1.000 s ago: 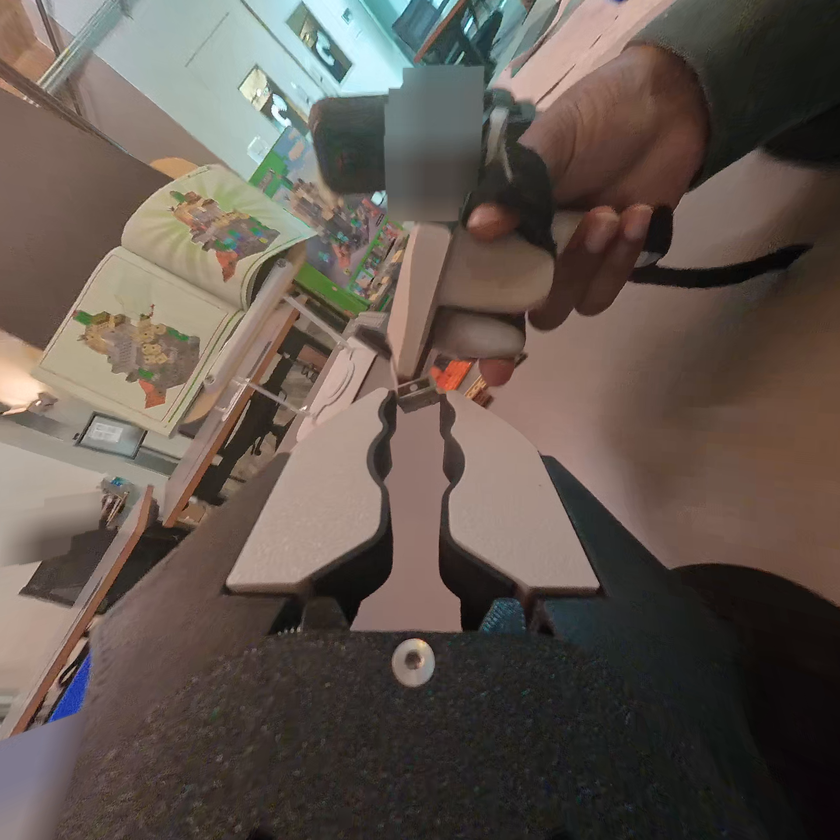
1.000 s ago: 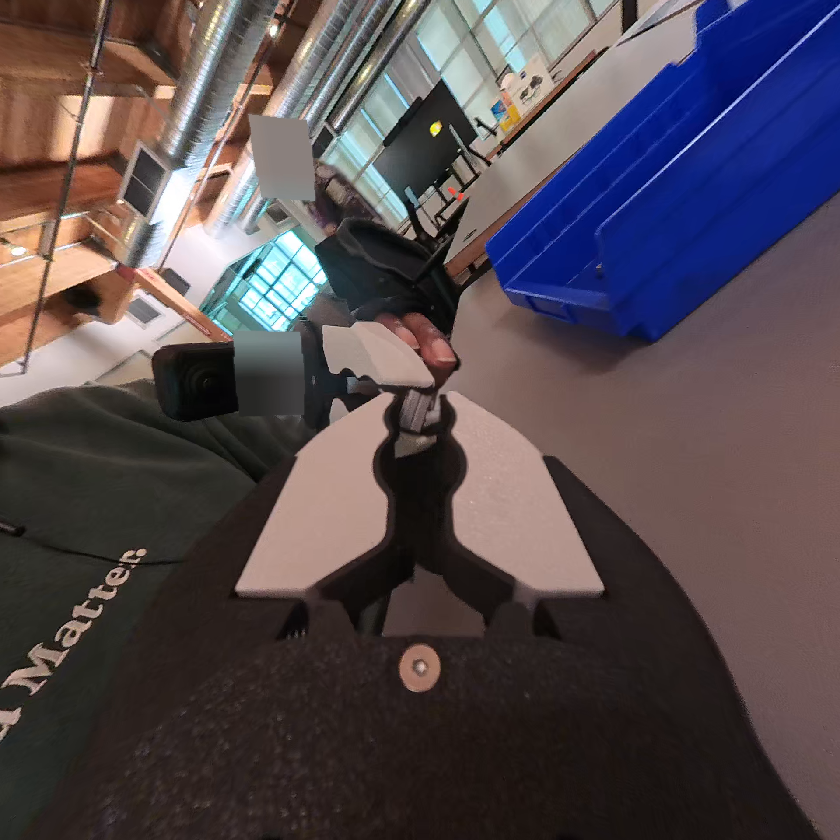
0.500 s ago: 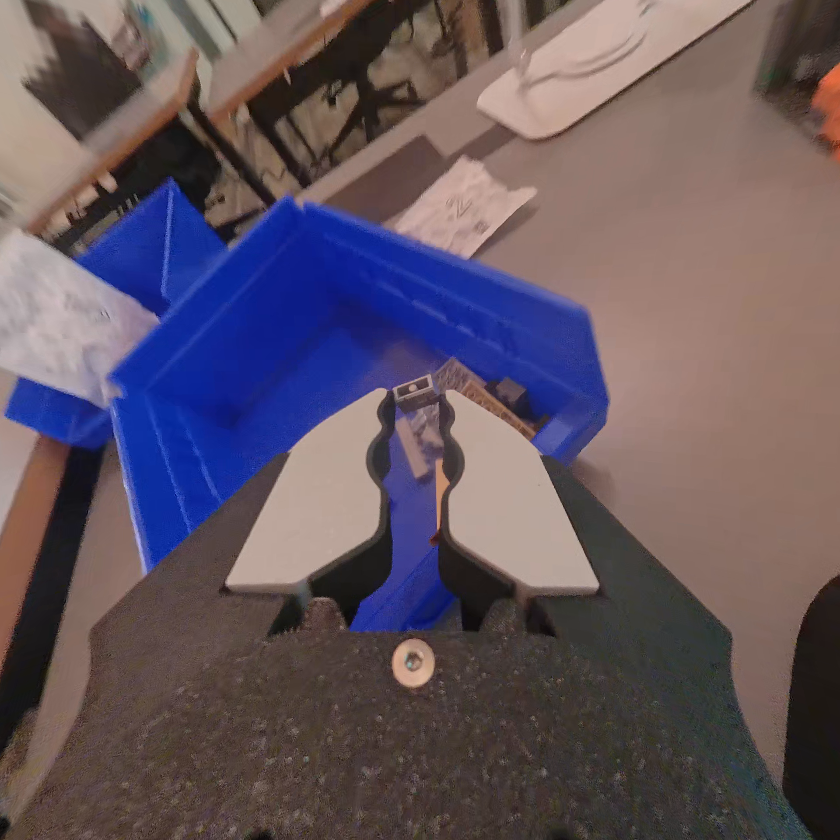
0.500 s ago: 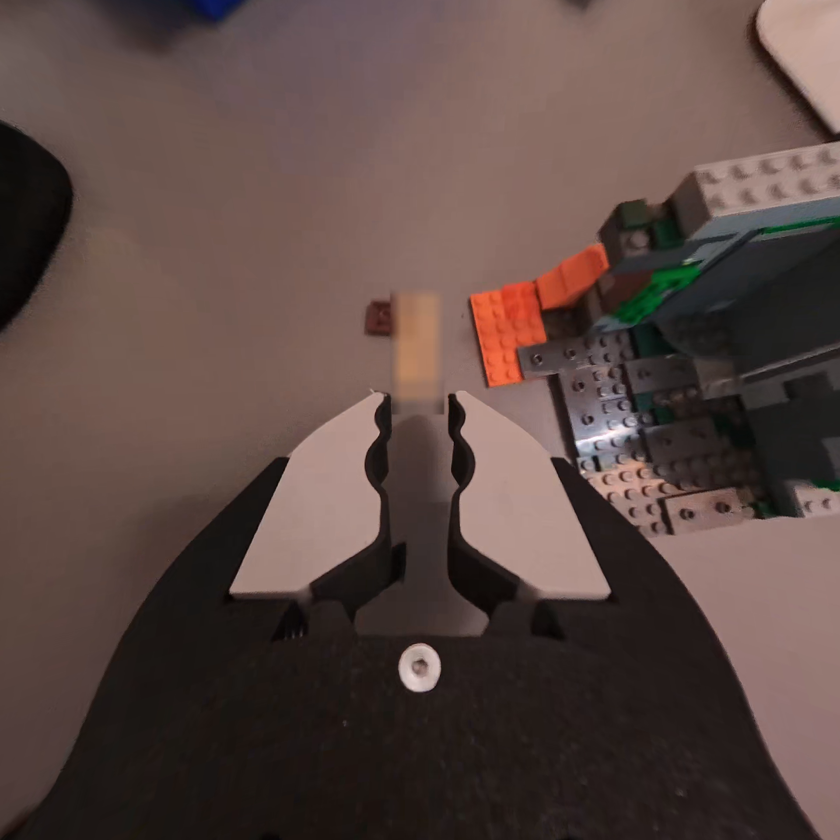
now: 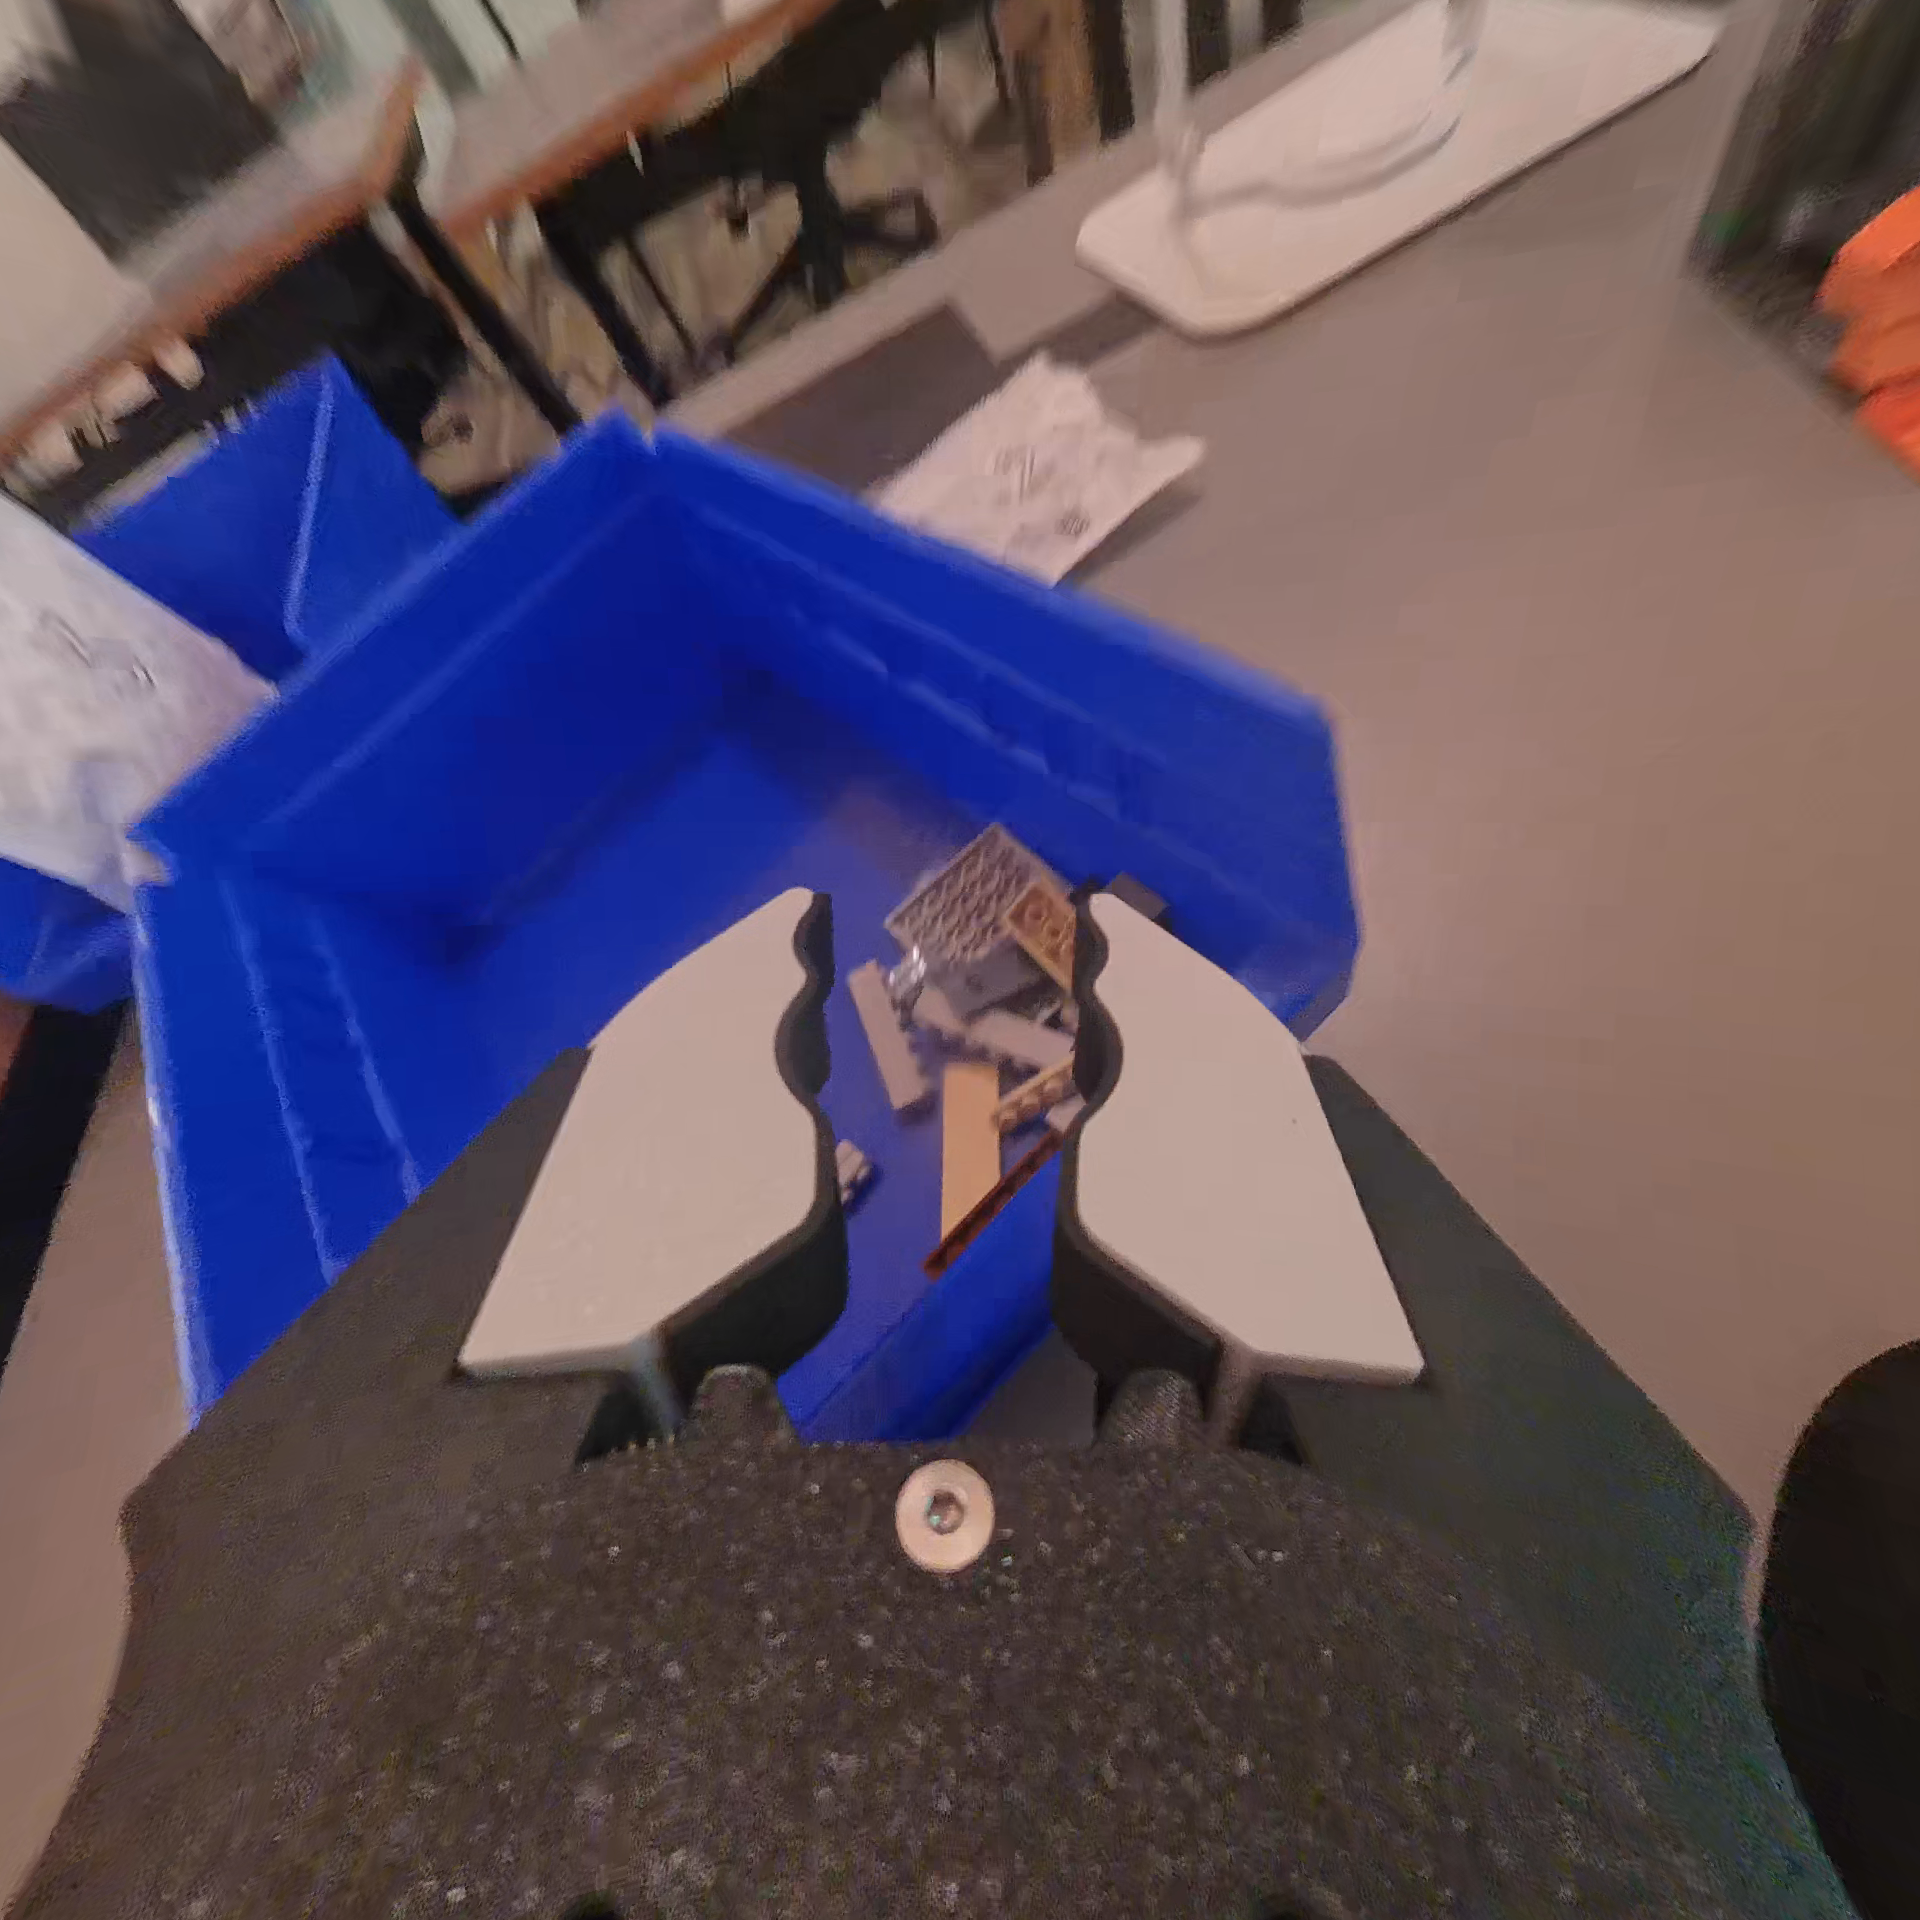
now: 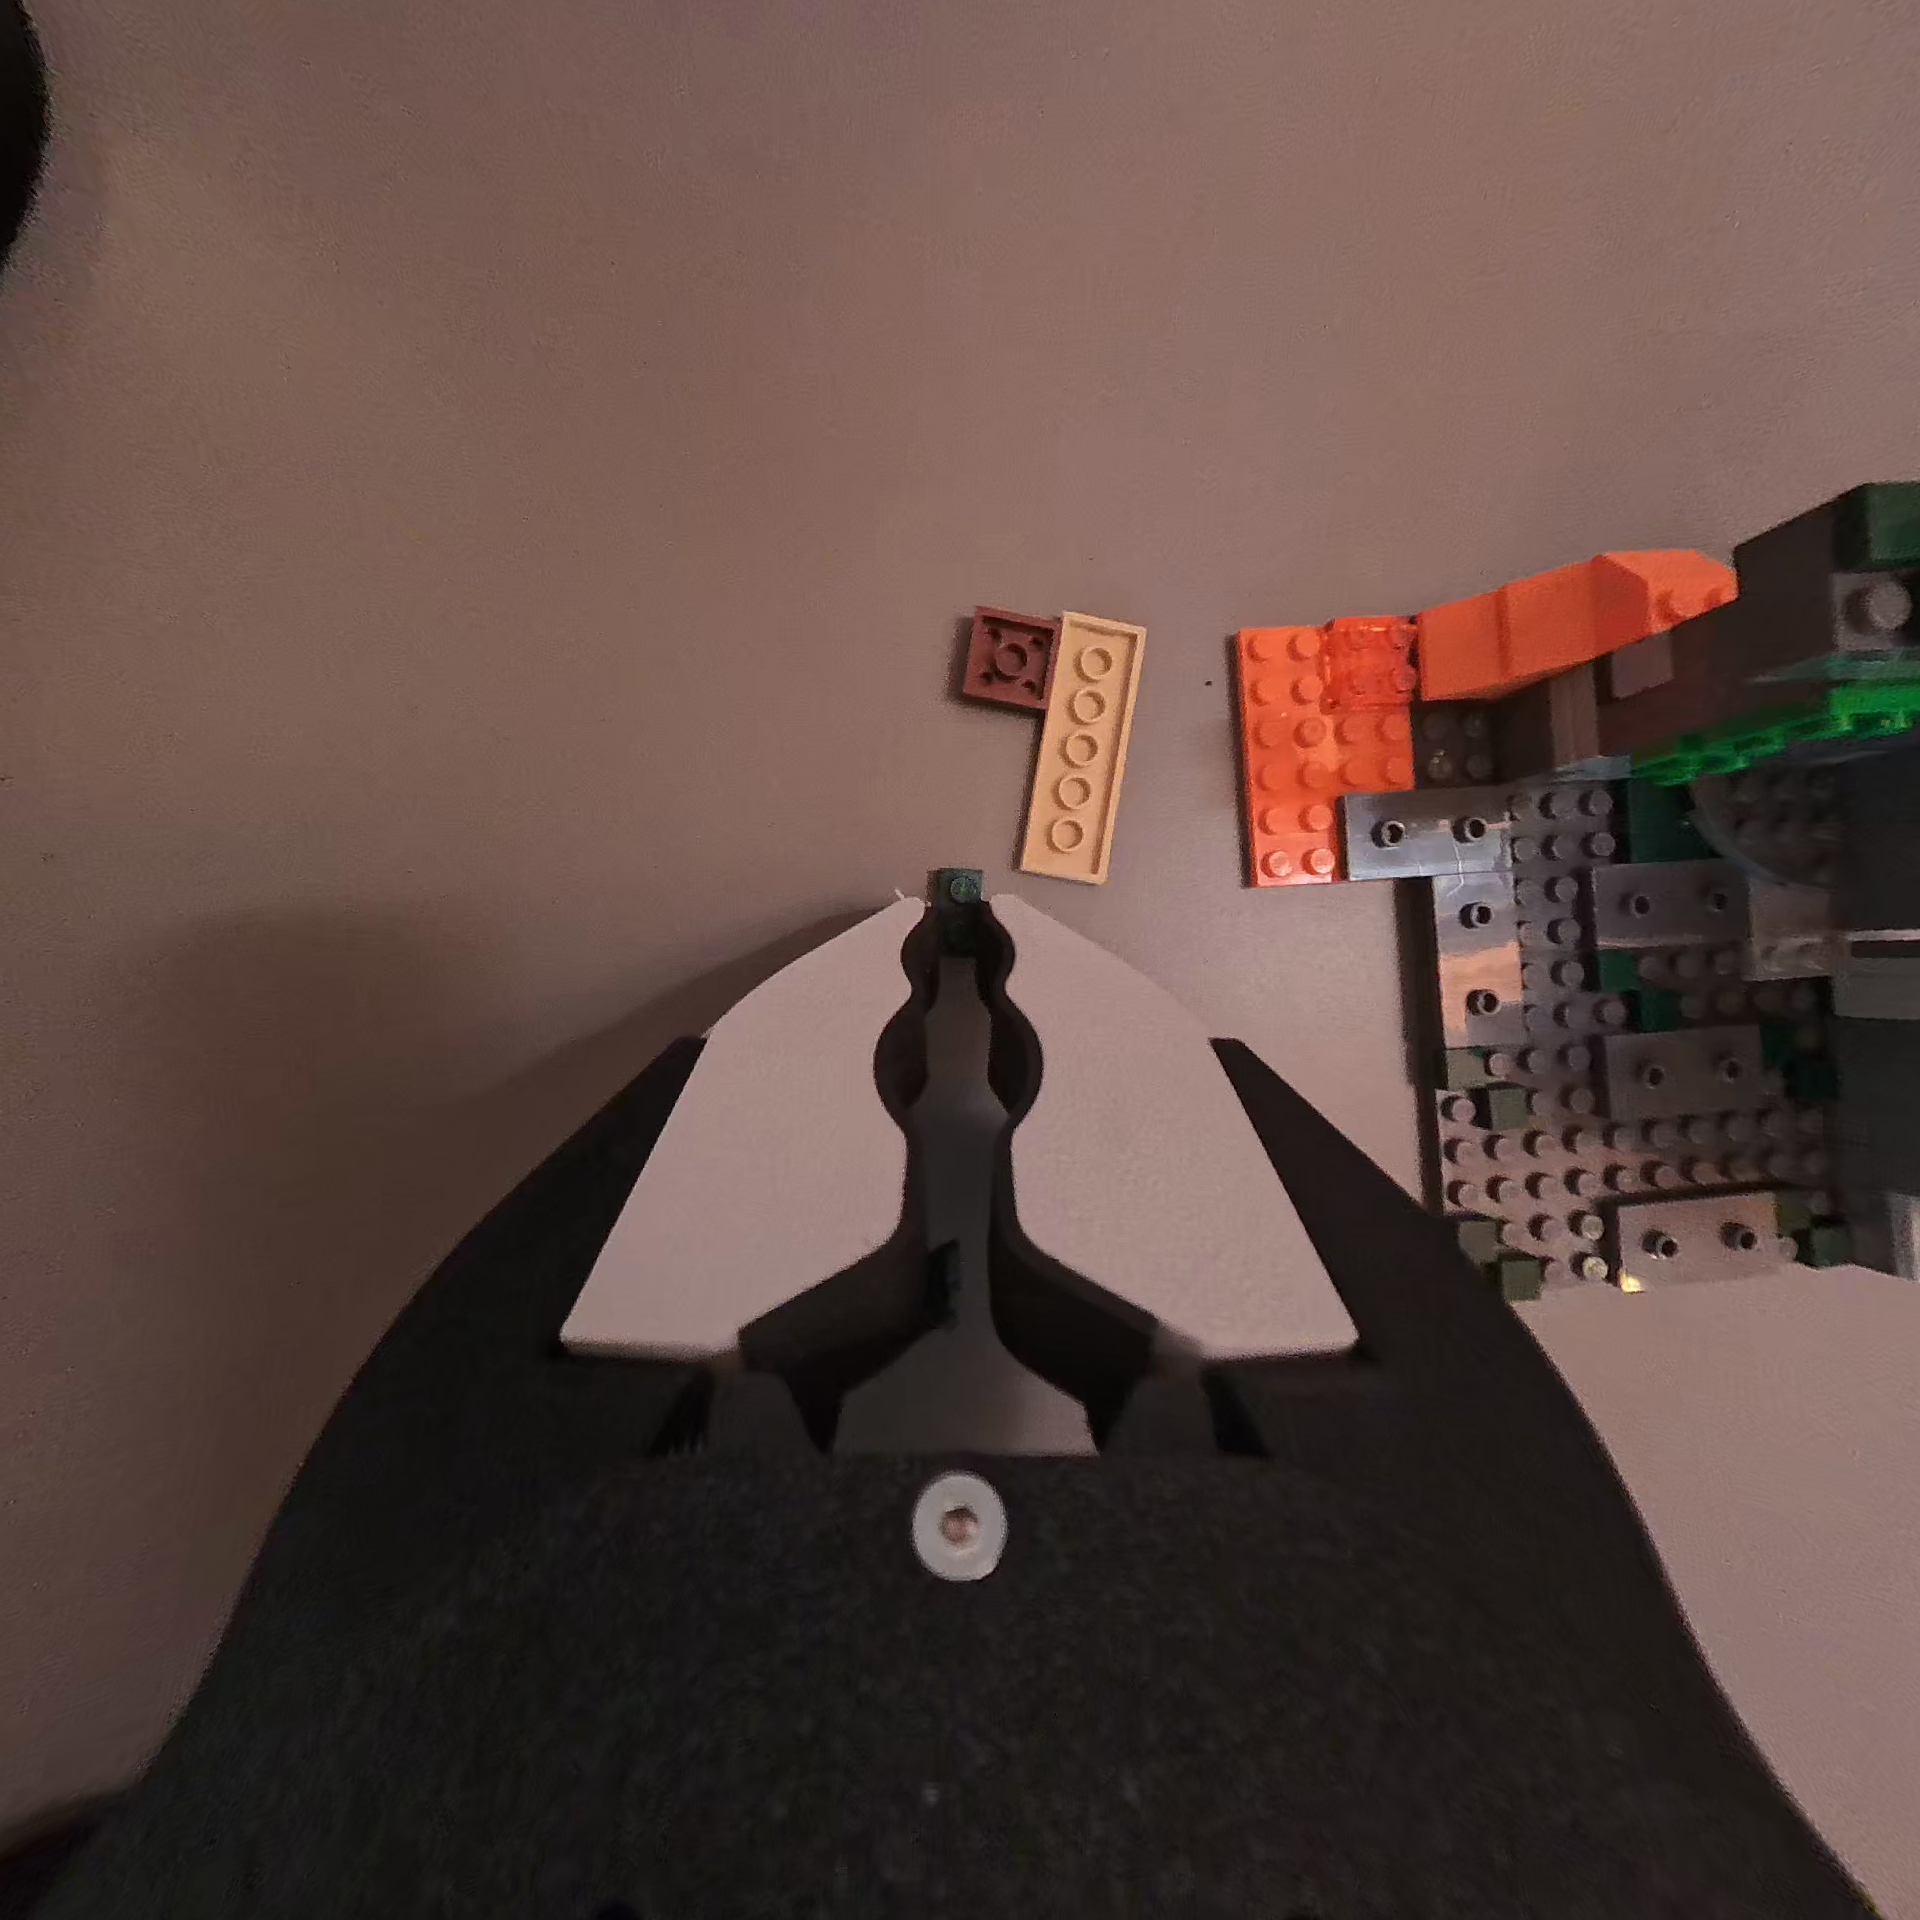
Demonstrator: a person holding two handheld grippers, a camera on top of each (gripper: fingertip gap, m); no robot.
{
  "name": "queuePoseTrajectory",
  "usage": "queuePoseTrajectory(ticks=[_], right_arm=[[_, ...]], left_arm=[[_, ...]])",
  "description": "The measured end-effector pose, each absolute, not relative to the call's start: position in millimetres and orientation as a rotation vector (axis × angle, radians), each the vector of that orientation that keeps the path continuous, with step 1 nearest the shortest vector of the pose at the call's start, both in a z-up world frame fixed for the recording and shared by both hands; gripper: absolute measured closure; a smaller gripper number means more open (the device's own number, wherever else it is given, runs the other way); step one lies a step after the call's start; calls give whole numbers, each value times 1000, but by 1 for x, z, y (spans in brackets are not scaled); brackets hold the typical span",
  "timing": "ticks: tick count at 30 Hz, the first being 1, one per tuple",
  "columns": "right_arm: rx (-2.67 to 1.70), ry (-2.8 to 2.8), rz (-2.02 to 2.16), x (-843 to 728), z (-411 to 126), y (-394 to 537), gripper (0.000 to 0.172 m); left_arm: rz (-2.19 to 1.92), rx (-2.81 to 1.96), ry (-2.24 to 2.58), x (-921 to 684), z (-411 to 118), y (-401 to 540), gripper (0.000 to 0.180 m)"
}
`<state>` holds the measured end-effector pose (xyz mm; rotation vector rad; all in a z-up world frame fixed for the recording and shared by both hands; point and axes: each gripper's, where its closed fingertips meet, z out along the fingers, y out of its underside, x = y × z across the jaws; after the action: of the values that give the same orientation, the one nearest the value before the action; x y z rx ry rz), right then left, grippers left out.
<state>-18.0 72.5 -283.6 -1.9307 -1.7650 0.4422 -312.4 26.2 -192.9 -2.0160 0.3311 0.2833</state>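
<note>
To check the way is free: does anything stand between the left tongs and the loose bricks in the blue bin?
Nothing visible does. The left tongs stand open above the blue bin, and the loose bricks on its floor show uncovered through their gap.

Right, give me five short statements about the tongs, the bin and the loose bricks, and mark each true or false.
1. The left tongs stand open above the blue bin. True.
2. The blue bin holds no pieces. False: grey and tan pieces lie in it.
3. The right tongs pinch a small dark green piece. True.
4. The tan plate is stacked on the orange plate. False: it lies apart, on the table.
5. A brown square piece lies against the tan plate. True.
</note>
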Motion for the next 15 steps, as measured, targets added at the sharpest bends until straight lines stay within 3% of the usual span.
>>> queuePoseTrajectory(ticks=[9,14,15], right_arm=[[-1816,-1619,1000,-49,-238,40,172],[-1819,-1673,787,-48,-253,47,172],[-1805,-1710,749,-49,-258,44,161]], left_arm=[[161,-1734,668,-201,-167,10,146],[176,-1739,855,-160,-194,9,145],[152,-1745,871,-153,-198,9,145]])
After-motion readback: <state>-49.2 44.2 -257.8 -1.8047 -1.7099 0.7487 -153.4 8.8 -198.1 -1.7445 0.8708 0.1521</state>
